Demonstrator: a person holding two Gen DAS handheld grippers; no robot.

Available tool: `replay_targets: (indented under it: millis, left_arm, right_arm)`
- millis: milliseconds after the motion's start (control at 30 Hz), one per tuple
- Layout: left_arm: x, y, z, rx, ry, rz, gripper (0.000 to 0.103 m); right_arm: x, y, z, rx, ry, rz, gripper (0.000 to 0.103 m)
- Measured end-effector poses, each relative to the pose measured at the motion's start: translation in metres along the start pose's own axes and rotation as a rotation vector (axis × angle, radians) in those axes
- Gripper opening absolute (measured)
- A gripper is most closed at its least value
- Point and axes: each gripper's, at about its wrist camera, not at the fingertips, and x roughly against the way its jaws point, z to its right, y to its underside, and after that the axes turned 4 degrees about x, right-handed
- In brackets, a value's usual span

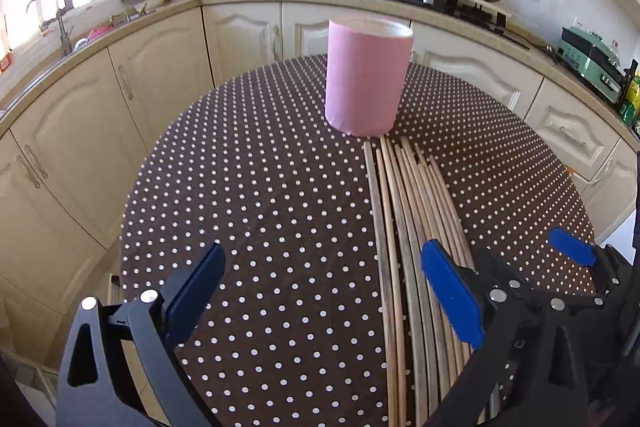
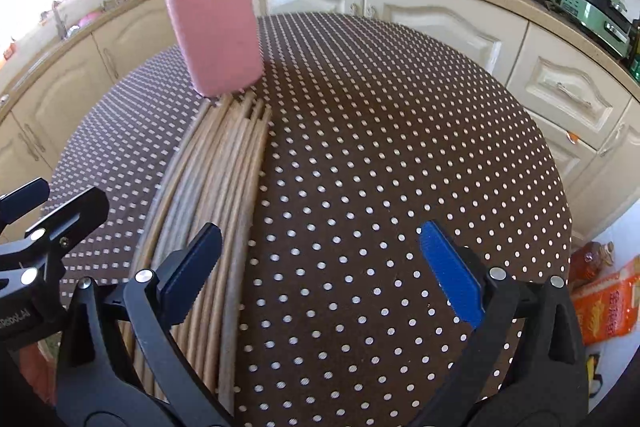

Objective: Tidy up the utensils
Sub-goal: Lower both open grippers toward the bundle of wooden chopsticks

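Pink holder (image 1: 368, 79) touching chopsticks' (image 1: 408, 227) far ends | left claw (image 1: 326, 291), right claw (image 2: 324, 267) released

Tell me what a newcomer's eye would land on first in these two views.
First the pink cylindrical holder, upright toward the far side of the brown polka-dot tablecloth. Next the bundle of wooden chopsticks, lying flat with its far ends at the holder's base. Both grippers hang open above the near edge: the left gripper beside the bundle, the right gripper to its right.
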Motion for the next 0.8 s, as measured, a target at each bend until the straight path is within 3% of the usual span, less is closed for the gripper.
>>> replay_targets:
  millis: [467,667,767,800]
  left_arm:
    - [-0.024,0.002,-0.012,0.049,0.021,-0.073,0.097]
    - [-0.026,0.004,-0.013,0.042,0.014,-0.085,0.097]
    - [-0.028,0.003,-0.011,0.036,0.016,-0.088,0.097]
    - [-0.029,0.003,-0.010,0.034,0.014,-0.089,0.097]
  right_arm:
    - [-0.013,-0.003,-0.006,0.015,0.051,-0.003,0.097]
    - [-0.017,-0.010,-0.006,-0.006,0.031,-0.018,0.096]
    - [-0.020,-0.014,-0.004,-0.011,-0.007,-0.024,0.086]
    - [-0.019,-0.014,-0.006,0.000,-0.014,-0.020,0.077]
